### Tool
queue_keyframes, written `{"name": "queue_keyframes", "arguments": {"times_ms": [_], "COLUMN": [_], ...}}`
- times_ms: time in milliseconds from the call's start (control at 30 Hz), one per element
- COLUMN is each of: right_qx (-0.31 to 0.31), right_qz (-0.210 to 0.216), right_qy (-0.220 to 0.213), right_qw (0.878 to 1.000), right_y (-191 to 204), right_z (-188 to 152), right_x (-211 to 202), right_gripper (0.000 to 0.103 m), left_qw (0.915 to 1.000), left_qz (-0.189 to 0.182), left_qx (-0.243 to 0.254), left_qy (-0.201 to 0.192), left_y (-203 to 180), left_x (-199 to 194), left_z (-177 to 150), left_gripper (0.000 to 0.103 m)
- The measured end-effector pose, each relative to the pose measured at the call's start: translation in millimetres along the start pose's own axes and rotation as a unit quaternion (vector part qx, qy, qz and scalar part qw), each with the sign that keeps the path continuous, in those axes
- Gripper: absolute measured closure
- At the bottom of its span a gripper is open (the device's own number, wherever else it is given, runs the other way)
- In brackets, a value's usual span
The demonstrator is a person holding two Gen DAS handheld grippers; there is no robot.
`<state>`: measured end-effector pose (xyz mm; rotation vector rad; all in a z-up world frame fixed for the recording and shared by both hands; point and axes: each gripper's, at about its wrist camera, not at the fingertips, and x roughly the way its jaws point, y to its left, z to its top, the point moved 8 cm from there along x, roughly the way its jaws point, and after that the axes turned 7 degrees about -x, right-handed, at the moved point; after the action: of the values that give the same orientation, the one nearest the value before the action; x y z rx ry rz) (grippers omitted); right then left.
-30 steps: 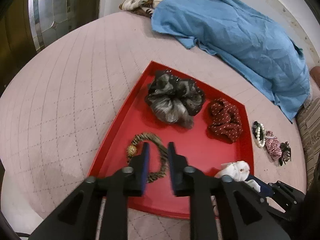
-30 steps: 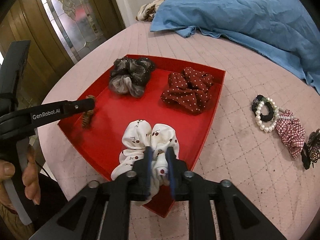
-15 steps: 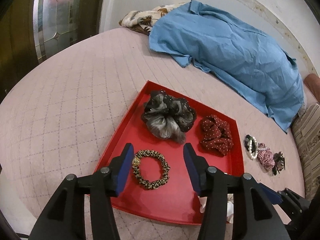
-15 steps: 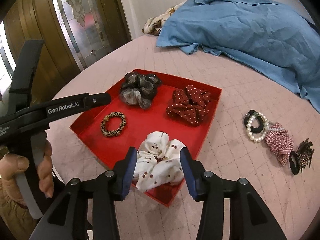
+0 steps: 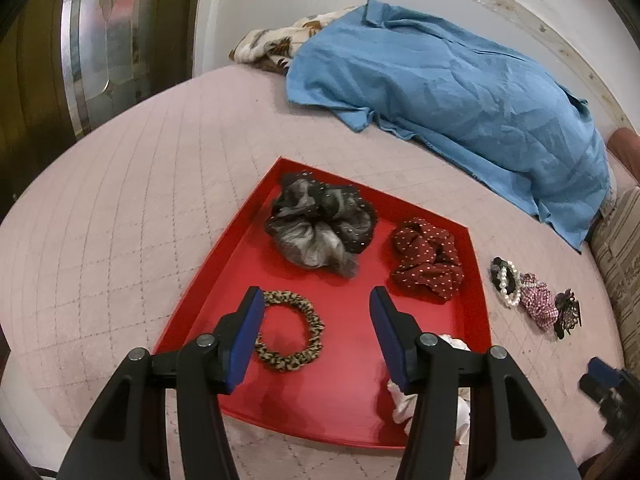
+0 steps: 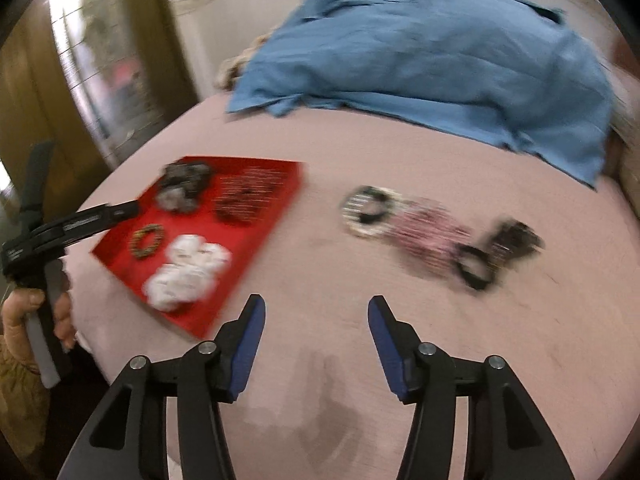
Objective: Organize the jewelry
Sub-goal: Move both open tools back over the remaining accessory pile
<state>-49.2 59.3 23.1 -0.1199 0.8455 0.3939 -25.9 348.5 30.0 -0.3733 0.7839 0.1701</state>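
Observation:
A red tray [image 5: 352, 380] lies on the pink quilt. It holds a grey-black scrunchie [image 5: 320, 228], a dark red dotted scrunchie [image 5: 428, 260], a leopard-print band [image 5: 288, 332] and a white cherry scrunchie [image 6: 188, 272]. My left gripper [image 5: 316, 320] hovers above the leopard band, jaws opening, pads clear of it. To the right of the tray lie a pearl bracelet [image 6: 368, 210], a pink checked scrunchie [image 6: 428, 232] and a black hair tie [image 6: 476, 268], all blurred. My right gripper [image 6: 316, 328] is over bare quilt short of them, jaws opening, nothing between them.
A blue garment [image 5: 460, 92] and a patterned cloth [image 5: 272, 44] cover the far side of the bed. A glass-panelled door [image 5: 100, 40] stands at the left and a striped cushion [image 5: 620, 260] at the right. A hand [image 6: 24, 312] holds the left gripper's handle.
Both grippers opened, letting go of the leopard band and the white scrunchie in the tray. The right gripper then swung right, off the tray and toward the loose pieces.

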Motion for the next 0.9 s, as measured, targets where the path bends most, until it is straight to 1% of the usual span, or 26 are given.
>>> {"name": "queue_keyframes", "arguments": {"times_ms": [67,200,233,300,333,367,433,533,600,767,833,900], "right_qx": [0.028,0.086,0.099,0.112,0.119,0.122,0.132,0.145,0.152,0.151,0.146,0.14], "right_qz": [-0.019,-0.04,-0.047,-0.057,-0.063,-0.066,-0.072,-0.072,-0.066,-0.047,-0.039,-0.033], "right_qy": [0.002,0.003,0.003,0.002,0.001,0.0,-0.004,-0.009,-0.012,-0.021,-0.023,-0.026], "right_qw": [0.999,0.995,0.994,0.992,0.991,0.99,0.989,0.987,0.986,0.987,0.988,0.989], "right_y": [-31.4,-83.1,-96.4,-115.2,-125.3,-131.6,-147.4,-158.5,-164.4,-166.2,-165.6,-165.5], "right_z": [-10.9,-28.7,-32.7,-37.0,-38.8,-38.9,-39.4,-37.6,-35.6,-26.2,-20.2,-14.0], "right_x": [-7.0,-18.5,-21.4,-25.9,-27.4,-27.5,-27.3,-23.8,-20.3,-12.5,-7.9,-3.2], "right_gripper": [0.045,0.045,0.045,0.045,0.045,0.045,0.045,0.045,0.045,0.045,0.045,0.045], "left_qw": [0.9999,0.9992,0.9992,0.999,0.9987,0.998,0.9961,0.9916,0.9891,0.9809,0.9771,0.9742], "left_qz": [0.007,0.015,0.01,-0.014,-0.022,-0.032,-0.048,-0.074,-0.089,-0.136,-0.148,-0.152], "left_qx": [0.01,0.028,0.029,0.034,0.04,0.05,0.071,0.106,0.117,0.123,0.127,0.136], "left_qy": [-0.011,-0.025,-0.026,-0.025,-0.024,-0.023,-0.02,-0.003,0.01,0.065,0.083,0.097], "left_y": [-5.6,-19.8,-25.3,-42.5,-49.2,-59.9,-81.7,-120.3,-141.9,-196.7,-219.5,-235.0], "left_x": [-3.1,-15.6,-20.6,-33.1,-37.1,-42.0,-48.8,-50.6,-47.5,-26.8,-14.4,-1.6], "left_z": [-2.2,-4.9,-4.8,-5.6,-6.5,-7.8,-11.1,-19.4,-26.1,-47.4,-55.9,-63.3], "left_gripper": [0.049,0.049,0.049,0.049,0.046,0.043,0.041,0.041,0.041,0.041,0.041,0.041]}}
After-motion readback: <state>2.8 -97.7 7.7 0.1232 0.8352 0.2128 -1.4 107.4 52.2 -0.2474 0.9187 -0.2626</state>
